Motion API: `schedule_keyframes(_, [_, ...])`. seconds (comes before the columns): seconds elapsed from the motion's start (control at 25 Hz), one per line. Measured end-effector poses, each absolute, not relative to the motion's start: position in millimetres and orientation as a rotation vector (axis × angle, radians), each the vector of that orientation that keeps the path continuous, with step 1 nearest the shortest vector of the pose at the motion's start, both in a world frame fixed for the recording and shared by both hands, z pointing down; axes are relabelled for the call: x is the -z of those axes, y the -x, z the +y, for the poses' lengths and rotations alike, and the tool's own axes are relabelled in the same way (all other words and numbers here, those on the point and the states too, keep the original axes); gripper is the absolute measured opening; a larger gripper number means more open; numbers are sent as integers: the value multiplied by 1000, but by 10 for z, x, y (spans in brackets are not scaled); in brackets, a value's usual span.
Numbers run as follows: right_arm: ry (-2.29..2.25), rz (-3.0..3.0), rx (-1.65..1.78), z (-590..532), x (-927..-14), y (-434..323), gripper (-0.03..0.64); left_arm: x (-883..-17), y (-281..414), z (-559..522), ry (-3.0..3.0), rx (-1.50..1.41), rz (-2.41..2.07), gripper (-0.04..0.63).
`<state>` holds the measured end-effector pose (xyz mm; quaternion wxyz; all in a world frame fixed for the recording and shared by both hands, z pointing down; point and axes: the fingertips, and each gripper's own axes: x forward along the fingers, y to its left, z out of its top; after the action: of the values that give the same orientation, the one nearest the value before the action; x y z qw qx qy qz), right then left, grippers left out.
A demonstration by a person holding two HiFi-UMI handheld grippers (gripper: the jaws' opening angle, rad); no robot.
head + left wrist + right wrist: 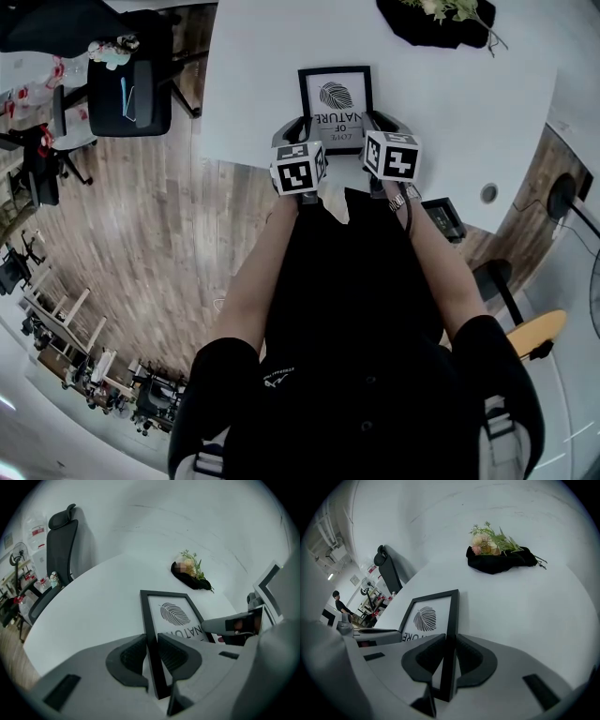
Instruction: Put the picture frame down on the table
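Observation:
A black picture frame (336,105) with a leaf print lies face up, low over the white table (253,75), near its front edge. I cannot tell whether it touches the tabletop. My left gripper (298,129) is shut on the frame's left bar, which runs between its dark pads in the left gripper view, where that gripper (152,651) clamps the picture frame (174,613). My right gripper (375,124) is shut on the right bar. In the right gripper view that gripper (449,656) pinches the black edge of the picture frame (427,618).
A black cloth with flowers (436,19) lies at the table's far side, beyond the frame, and shows as the cloth with flowers (497,557) in the right gripper view. An office chair (131,89) stands left of the table on wood floor. A round cable port (488,193) sits at the right.

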<state>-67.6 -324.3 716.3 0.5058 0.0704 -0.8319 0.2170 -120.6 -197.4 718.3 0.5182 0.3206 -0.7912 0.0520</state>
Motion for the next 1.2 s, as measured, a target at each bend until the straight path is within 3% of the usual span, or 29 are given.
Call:
schedule_keyframes(0.96, [-190, -1989, -537, -3253, -7203, 719, 73, -7193, 1255, -2009, -838, -146, -1845, 80])
schedule_keyframes(1.2, [-217, -1983, -560, -3253, -7205, 689, 113, -7185, 1257, -2022, -879, -167, -1833, 88])
